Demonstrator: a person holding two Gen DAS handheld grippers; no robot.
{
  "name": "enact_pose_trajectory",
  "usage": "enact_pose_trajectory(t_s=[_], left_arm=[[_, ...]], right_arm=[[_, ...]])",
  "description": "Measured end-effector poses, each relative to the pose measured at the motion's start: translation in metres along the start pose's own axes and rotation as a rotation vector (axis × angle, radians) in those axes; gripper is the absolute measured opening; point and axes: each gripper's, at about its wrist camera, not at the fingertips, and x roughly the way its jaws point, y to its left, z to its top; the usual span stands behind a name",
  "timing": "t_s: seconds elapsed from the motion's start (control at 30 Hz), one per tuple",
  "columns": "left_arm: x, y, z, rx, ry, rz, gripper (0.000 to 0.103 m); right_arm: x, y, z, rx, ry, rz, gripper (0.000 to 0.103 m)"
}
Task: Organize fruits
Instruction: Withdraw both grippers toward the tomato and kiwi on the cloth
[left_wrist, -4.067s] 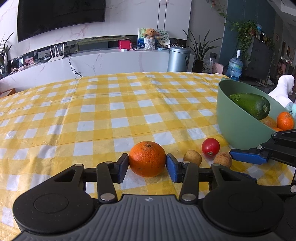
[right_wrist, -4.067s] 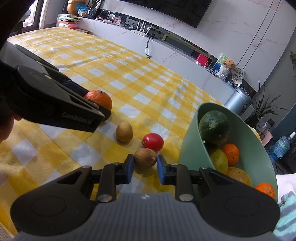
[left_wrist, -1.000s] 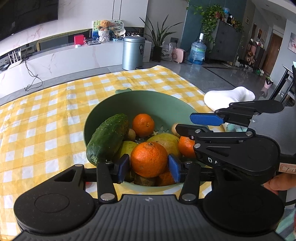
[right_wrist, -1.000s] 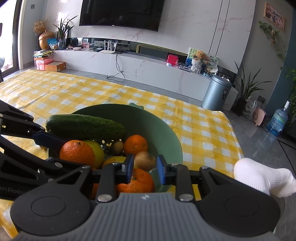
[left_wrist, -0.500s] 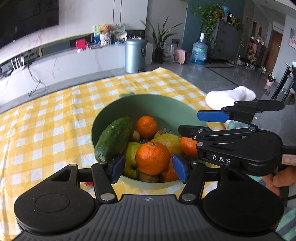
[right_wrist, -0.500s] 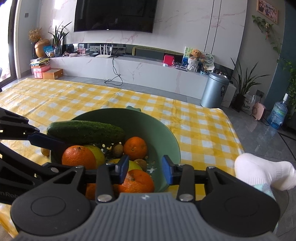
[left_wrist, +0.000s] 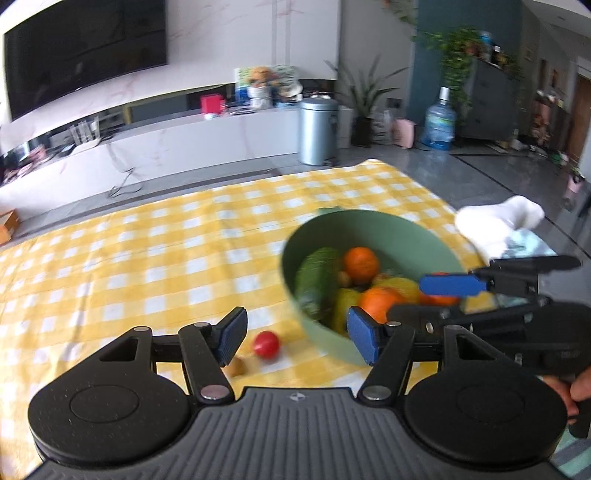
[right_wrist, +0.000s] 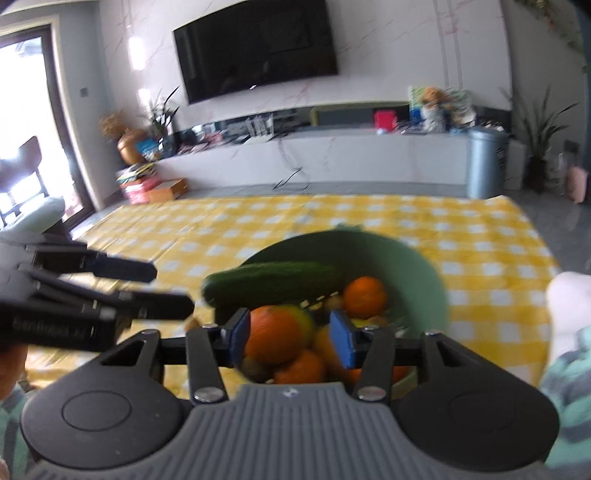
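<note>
Listing: loose fruit left on table, both hand-held grippers empty.
Bowl (left_wrist: 388, 229): green, right side of table, holding cucumber (left_wrist: 317, 280), oranges and other fruit.
Tomato (left_wrist: 266, 344): on cloth, just left of bowl, near edge.
Brown fruit (left_wrist: 236, 366): small, just left of tomato, partly hidden behind left finger.
Left hand-held gripper (left_wrist: 297, 334): jaws opening wide, nothing between pads; tomato lies just ahead, slightly left of centre; nearer hand, by judgement.
Right hand-held gripper (right_wrist: 293, 334): over bowl, jaws opening, gripping nothing.
</note>
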Motion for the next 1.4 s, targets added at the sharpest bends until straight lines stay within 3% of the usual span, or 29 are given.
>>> enact_pose_trajectory(t_s=[0.2,0.37,0.5,0.63,0.83,1.17,1.4], left_arm=[[0.002,0.022,-0.006,-0.063,0.011,0.009,0.073],[0.0,0.033,-0.013,-0.077,0.02,0.012,0.073],[0.002,0.041,-0.017,-0.106,0.025,0.012,0.073],[0.003,0.048,-0.021,-0.12,0.032,0.009,0.073],[0.005,0.06,-0.027,-0.152,0.041,0.002,0.073],[0.002,0.07,-0.035,-0.135,0.042,-0.033,0.073],[-0.003,0.064,-0.037,-0.038,0.016,-0.035,0.072]], right_arm=[[0.024,0.01,-0.001,-0.01,0.054,-0.028,0.043],[0.019,0.009,0.001,0.001,0.012,-0.047,0.042],[0.019,0.002,0.012,0.024,-0.035,-0.116,0.041],[0.035,-0.009,0.019,0.075,-0.009,-0.175,0.041],[0.056,-0.004,0.018,0.065,0.026,-0.189,0.042],[0.044,0.002,0.02,0.052,-0.005,-0.215,0.042],[0.014,0.026,0.012,0.022,-0.091,-0.201,0.042]])
